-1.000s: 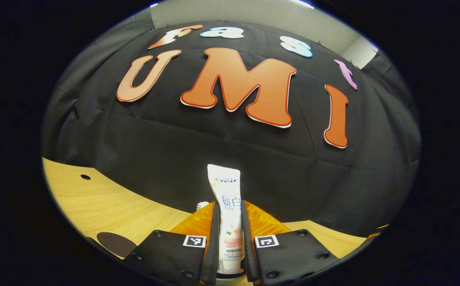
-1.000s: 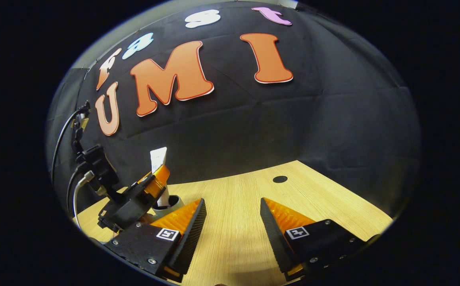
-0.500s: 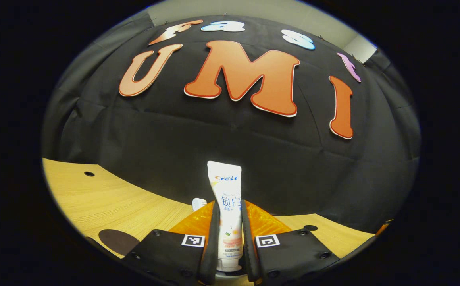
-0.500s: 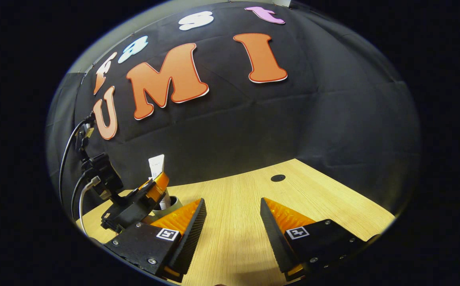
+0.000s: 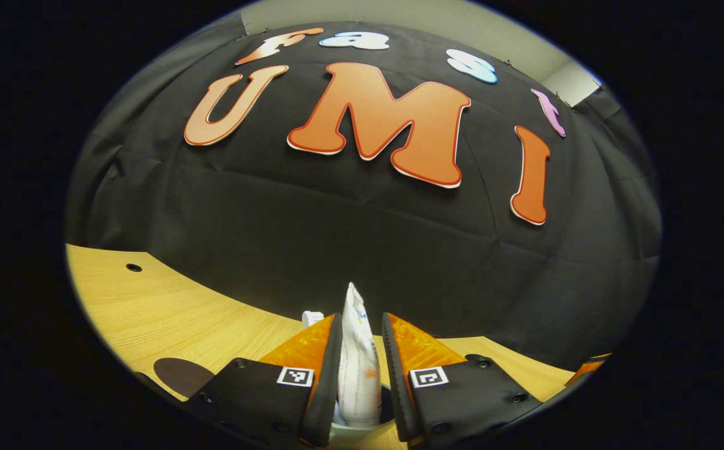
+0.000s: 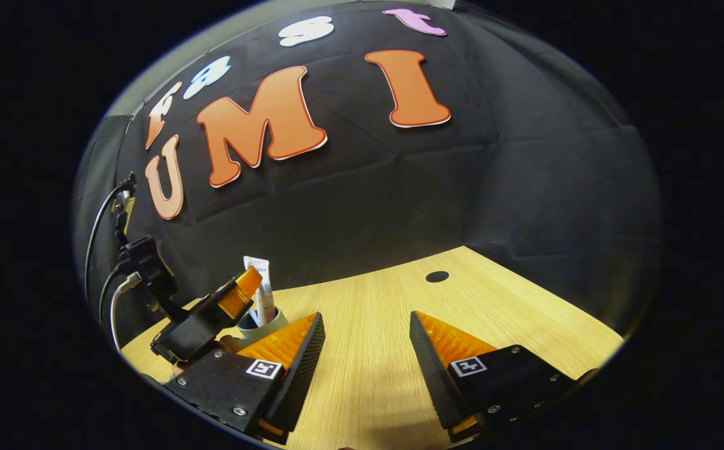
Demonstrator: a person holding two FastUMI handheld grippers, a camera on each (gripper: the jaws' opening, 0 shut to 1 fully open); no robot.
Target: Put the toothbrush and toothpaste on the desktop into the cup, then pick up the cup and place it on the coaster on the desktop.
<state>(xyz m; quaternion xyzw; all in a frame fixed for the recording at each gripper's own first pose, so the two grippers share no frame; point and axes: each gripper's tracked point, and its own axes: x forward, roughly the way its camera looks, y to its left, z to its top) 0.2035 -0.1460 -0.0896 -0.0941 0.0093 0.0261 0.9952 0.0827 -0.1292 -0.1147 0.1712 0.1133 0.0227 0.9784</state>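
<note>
Where half a second ago the left gripper [image 5: 360, 375] clamped it, toothpaste [image 5: 357, 369] now stands released in cup [image 6: 260, 322]; jaws parted. Right gripper [image 6: 362, 356]: open, idle. Coaster [image 5: 177, 375] at eight o'clock awaits.

From my remote station I see a light wood-grain desk [image 5: 168, 312] [image 6: 374, 337] running up to the booth's black cloth wall [image 5: 312, 225] [image 6: 436, 187]. A small round hole [image 5: 133, 267] is set in the desk near its far left edge in the left gripper view; a second hole [image 5: 479, 359] lies near the cloth. A similar hole [image 6: 436, 276] appears in the right gripper view. Pale wall [image 5: 411, 25] shows above the cloth.
</note>
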